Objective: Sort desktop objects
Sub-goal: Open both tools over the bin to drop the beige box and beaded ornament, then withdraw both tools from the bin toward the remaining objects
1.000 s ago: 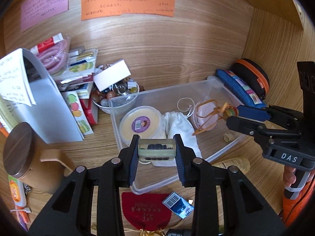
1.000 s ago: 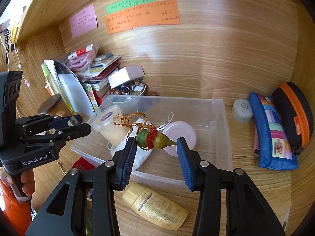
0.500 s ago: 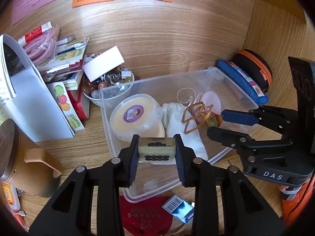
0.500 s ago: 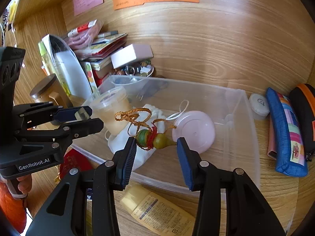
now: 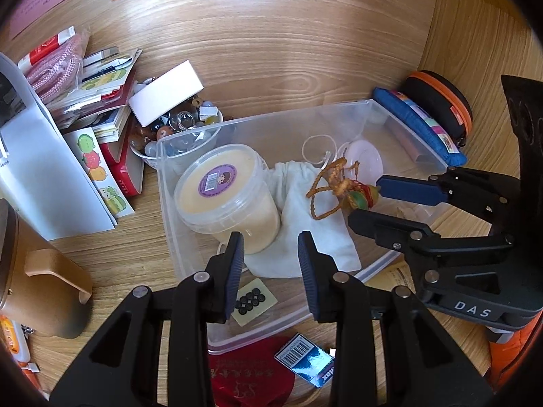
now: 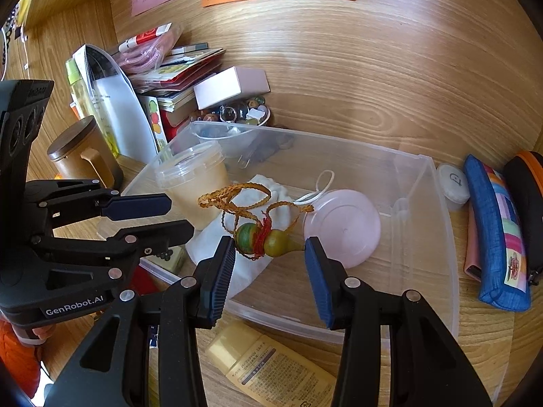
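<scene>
A clear plastic bin (image 5: 163,183) (image 6: 441,237) holds a cream tub (image 5: 220,190) (image 6: 193,190), a white cloth pouch (image 5: 305,217), a pink round lid (image 6: 342,227) and a pale green tile with black dots (image 5: 253,300). My left gripper (image 5: 269,257) is open and empty just above that tile, which lies on the bin floor. My right gripper (image 6: 269,254) is shut on a small green-and-olive gourd charm (image 6: 268,239) (image 5: 361,198) with an orange cord, held over the bin.
A yellow tube (image 6: 271,369), a red pouch (image 5: 251,376) and a blue barcode packet (image 5: 305,359) lie in front of the bin. A bowl of beads (image 5: 176,129), books, a brown mug (image 5: 37,288), a blue pencil case (image 6: 495,234) and a black-orange case (image 5: 441,101) surround it.
My left gripper opened and released the green tile, which now lies on the bin floor. My right gripper moved further over the bin, still holding the gourd charm.
</scene>
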